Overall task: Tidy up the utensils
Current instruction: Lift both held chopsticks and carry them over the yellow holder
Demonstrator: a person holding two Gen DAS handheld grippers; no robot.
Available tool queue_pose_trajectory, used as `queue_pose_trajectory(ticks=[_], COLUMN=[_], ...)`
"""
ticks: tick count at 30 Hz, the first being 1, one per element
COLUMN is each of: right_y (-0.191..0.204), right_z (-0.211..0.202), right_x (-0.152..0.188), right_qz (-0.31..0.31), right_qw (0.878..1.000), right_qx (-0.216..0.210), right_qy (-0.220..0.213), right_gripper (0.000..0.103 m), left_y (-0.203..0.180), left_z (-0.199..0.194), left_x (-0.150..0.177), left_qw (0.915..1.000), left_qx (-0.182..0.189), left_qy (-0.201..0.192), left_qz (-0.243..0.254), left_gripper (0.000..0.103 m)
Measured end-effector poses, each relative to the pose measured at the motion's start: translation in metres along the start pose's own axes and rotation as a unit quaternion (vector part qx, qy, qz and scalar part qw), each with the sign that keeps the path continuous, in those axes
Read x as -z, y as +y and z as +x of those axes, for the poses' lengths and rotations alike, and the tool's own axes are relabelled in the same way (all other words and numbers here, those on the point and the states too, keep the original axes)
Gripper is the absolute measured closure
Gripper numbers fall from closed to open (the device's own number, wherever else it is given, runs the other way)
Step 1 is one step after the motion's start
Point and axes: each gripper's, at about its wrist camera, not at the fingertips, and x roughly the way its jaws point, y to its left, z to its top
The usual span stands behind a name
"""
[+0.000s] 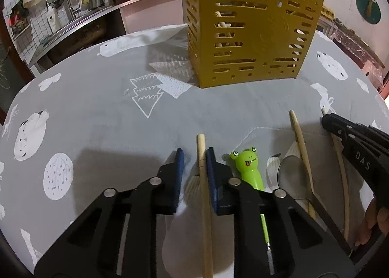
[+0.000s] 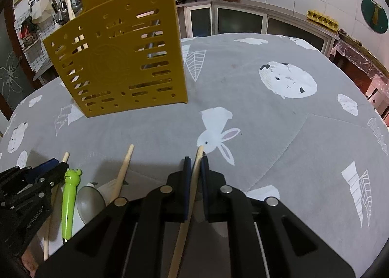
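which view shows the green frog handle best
The left wrist view. There the frog handle lies close and facing the camera, eyes and tongue clear, just right of the left gripper. In the right wrist view the frog handle sits small at the left edge, seen from the side, with its face hard to read.

Ahead of my claws: matt yellow plastic holder (image 1: 250, 34), soft grey cloth (image 1: 97, 112); beside them, glossy green plastic frog pen (image 1: 249, 168), bare wooden sticks (image 1: 301, 146).
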Motion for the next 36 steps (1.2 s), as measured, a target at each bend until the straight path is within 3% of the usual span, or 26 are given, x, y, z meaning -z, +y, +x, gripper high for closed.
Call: queue_pose_trajectory(ticks=[3, 11, 16, 28, 36], right_y=[-0.002, -0.003, -0.008, -0.012, -0.015], right_z=[-0.001, -0.012, -0.025, -0.076, -0.109], right_x=[0.0, -0.005, -0.011, -0.019, -0.016], right_qz=[0.008, 0.012, 0.017, 0.009, -0.001], right_qw=[1.0, 0.999, 0.998, 0.988, 0.978], right_qx=[-0.004, -0.011, -0.025, -0.05, -0.058], right_qy=[-0.002, -0.032, -0.054, -0.143, -0.202], right_gripper=[0.095, 0.096, 0.096, 0.097, 0.097], left_y=[0.009, 0.02, 0.029, 0.057, 0.056], left_z=[0.001, -0.003, -0.023, -0.102, -0.143], left_x=[0.0, -0.002, -0.004, -0.002, 0.011], left_qw=[0.9997, 0.9983, 0.9967, 0.9849, 0.9729], left_qx=[0.014, 0.033, 0.034, 0.019, -0.019], left_qy=[-0.005, -0.013, -0.04, -0.147, -0.215], left_qz=[-0.021, -0.046, -0.063, -0.089, -0.083], left_gripper=[0.097, 0.098, 0.098, 0.098, 0.098])
